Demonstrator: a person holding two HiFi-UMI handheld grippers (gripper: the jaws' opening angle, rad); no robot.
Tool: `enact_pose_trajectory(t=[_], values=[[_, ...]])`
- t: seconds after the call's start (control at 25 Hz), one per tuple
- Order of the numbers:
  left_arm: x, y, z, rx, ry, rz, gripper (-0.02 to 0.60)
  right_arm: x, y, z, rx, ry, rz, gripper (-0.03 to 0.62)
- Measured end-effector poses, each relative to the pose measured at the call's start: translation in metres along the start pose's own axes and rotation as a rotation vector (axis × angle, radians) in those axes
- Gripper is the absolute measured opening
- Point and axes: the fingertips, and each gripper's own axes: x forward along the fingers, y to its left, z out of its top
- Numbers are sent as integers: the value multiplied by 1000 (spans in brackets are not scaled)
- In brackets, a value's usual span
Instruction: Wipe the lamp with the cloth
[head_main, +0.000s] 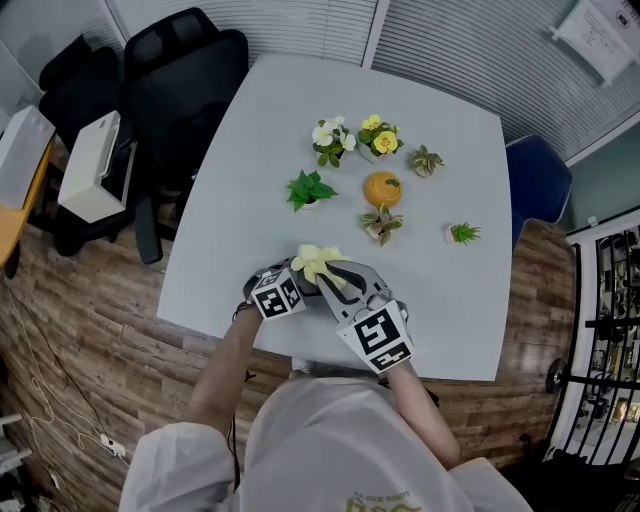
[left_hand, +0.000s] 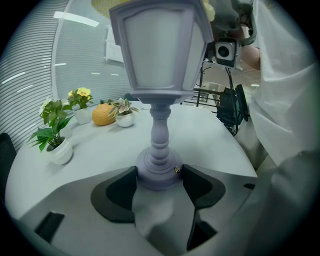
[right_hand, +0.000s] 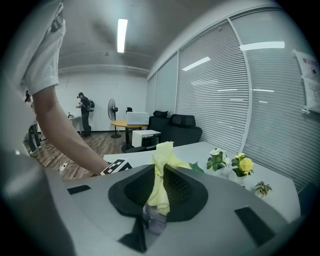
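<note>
Left hand-held gripper (left_hand: 159, 176) is clamped on the round base of the lamp (left_hand: 159, 55), upright at the near edge of the desk (head_main: 250, 150), I'd guess to stop it tipping while it gets rubbed. Right hand-held gripper (right_hand: 157, 190) has the yellow cloth (right_hand: 161, 175) pinched in its jaws up at the lamp's top, looks set to wipe the shade. Potted plants (head_main: 309, 188) and an orange ball (head_main: 382, 187) sit well back, so only the two grippers crowd each other.

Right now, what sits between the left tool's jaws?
The lamp: its base sits gripped between them, seen in the left gripper view.
</note>
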Motion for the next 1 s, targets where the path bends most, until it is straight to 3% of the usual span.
enact_pose_trajectory(t=[1.0], values=[[0,1,0,0,0,2,298,17,-36,-1,194,-43,30,64]])
